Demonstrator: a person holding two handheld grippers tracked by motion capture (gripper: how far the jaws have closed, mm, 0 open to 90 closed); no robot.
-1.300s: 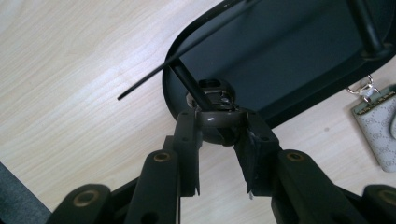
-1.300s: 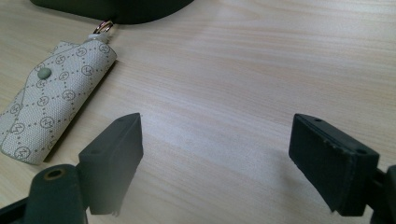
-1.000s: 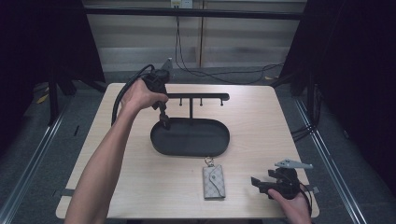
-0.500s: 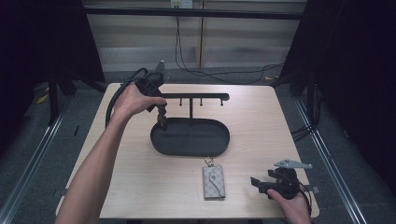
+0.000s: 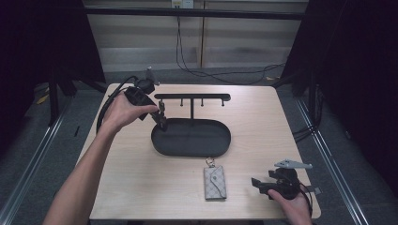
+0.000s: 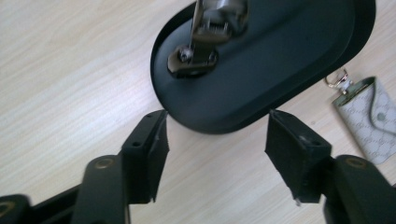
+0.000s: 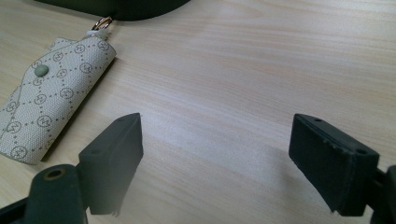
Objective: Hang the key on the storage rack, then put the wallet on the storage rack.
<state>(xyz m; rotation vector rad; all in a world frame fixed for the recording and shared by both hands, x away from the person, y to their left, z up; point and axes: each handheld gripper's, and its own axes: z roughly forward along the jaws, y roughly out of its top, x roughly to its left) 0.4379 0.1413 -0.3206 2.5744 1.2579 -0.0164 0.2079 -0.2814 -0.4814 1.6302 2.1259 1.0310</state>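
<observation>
A black oval tray point(image 5: 190, 140) carries a T-shaped hook stand point(image 5: 192, 97) on the wooden table. My left gripper point(image 5: 162, 116) hangs over the tray's left end, open with nothing in it. In the left gripper view my gripper point(image 6: 217, 126) has its jaws spread above the tray's rim point(image 6: 205, 123), with the stand's post point(image 6: 191, 56) beyond. A cream patterned key pouch point(image 5: 214, 182) with a gold clasp lies flat in front of the tray. My right gripper point(image 5: 259, 183) rests open on the table to the pouch's right. In the right gripper view the pouch point(image 7: 46, 102) lies left of the open gripper point(image 7: 217, 135).
The table's front edge point(image 5: 202, 218) runs just below the pouch and the right hand. A black cable point(image 5: 105, 110) loops from the left gripper off the table's left side. Metal rails point(image 5: 328, 154) flank the table on the floor.
The left hand has drifted slightly left and toward the person, its jaws staying over the tray's left end. The right gripper and the pouch have not moved.
</observation>
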